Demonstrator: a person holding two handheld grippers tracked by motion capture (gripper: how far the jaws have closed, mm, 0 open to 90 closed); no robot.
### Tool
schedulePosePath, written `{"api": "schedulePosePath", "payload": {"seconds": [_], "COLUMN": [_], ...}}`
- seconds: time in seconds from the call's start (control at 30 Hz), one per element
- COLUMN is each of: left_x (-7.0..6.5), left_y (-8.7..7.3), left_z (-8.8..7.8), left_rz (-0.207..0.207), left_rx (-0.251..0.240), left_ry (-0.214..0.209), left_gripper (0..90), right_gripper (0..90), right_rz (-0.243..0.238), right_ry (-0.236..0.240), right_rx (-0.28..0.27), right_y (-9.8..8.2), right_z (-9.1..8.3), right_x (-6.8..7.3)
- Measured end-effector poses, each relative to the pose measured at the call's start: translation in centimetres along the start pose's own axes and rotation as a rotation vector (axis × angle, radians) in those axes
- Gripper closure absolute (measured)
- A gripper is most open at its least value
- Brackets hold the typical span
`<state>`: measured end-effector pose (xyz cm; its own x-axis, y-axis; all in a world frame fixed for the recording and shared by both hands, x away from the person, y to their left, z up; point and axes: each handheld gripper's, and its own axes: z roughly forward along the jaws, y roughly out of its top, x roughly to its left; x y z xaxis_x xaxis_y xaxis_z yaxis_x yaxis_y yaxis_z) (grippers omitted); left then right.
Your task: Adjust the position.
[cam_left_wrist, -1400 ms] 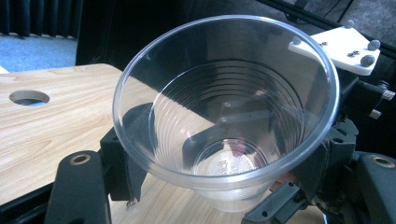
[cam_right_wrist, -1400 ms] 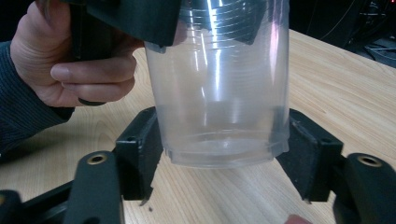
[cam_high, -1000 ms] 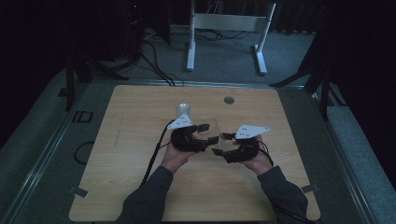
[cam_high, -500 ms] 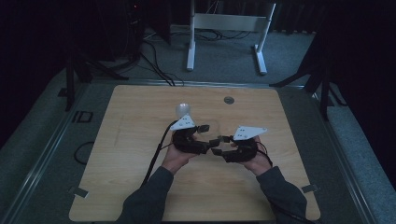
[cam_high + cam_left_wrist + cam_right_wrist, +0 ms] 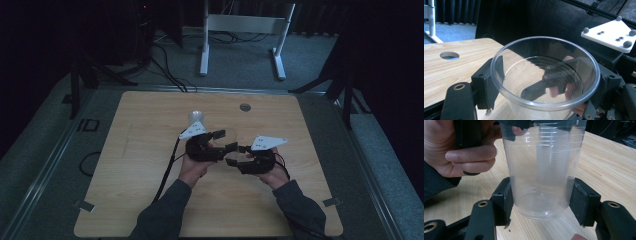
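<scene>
A: Starting at the left of the high view, what lies on the wooden table [image 5: 150, 200]?

B: A pale rounded object [image 5: 195, 117] sits just behind the left gripper [image 5: 223, 141]; what it is cannot be told. To its right, a round hole [image 5: 244, 107] is set in the tabletop, toward the far edge.

A: And the left gripper itself?

B: It is held in the person's left hand [image 5: 192, 167], just left of the clear plastic cup [image 5: 231, 136]. In the left gripper view its jaws stand on either side of the cup [image 5: 544, 75] near the rim. They have just been closing, with the cup between them. The left pad lies against the cup's wall; whether the right pad presses cannot be told.

A: Where is the cup?

B: Between the two grippers, above the middle of the table. In the right gripper view it stands upright, its base just clear of the wood.

A: The right gripper [image 5: 239, 156]?

B: Just right of the cup, in the right hand [image 5: 272, 175]. In its own view the jaws pinch the cup [image 5: 541, 170] low on its wall, one pad on each side. The left hand [image 5: 461, 155] shows left of the cup in that view.
</scene>
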<state>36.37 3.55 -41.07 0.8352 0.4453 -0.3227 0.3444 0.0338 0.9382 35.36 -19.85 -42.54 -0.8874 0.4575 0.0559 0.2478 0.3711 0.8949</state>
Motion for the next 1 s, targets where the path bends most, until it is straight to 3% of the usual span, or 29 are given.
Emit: {"api": "schedulePosePath", "payload": {"seconds": [0.17,0.57,0.6,0.93,0.97,1.0], "left_x": [-0.20,-0.49,-0.57,-0.71,-0.80,-0.80], "left_y": [-0.04,0.07,0.09,0.13,0.08,0.08], "left_z": [-0.03,-0.06,-0.07,-0.15,-0.13,-0.13], "left_rz": [0.021,0.064,0.075,0.107,0.123,0.123], "left_rx": [0.004,0.014,0.014,0.013,0.015,0.015], "left_ry": [0.003,0.034,0.056,0.109,0.137,0.137], "left_gripper": [26.2,27.2,27.5,27.6,27.6,27.6], "right_gripper": [40.9,29.7,26.4,23.7,23.3,23.0], "right_rz": [0.003,0.010,0.014,0.023,0.023,0.026], "right_ry": [-0.001,-0.016,-0.021,-0.032,-0.032,-0.035], "right_rx": [0.002,0.018,0.016,0.016,0.016,0.018], "right_y": [0.06,0.12,0.18,0.27,0.27,0.21], "right_z": [0.09,0.09,-0.07,-0.53,-0.53,-0.65], "right_x": [0.03,-0.20,-0.34,-0.67,-0.67,-0.77]}}
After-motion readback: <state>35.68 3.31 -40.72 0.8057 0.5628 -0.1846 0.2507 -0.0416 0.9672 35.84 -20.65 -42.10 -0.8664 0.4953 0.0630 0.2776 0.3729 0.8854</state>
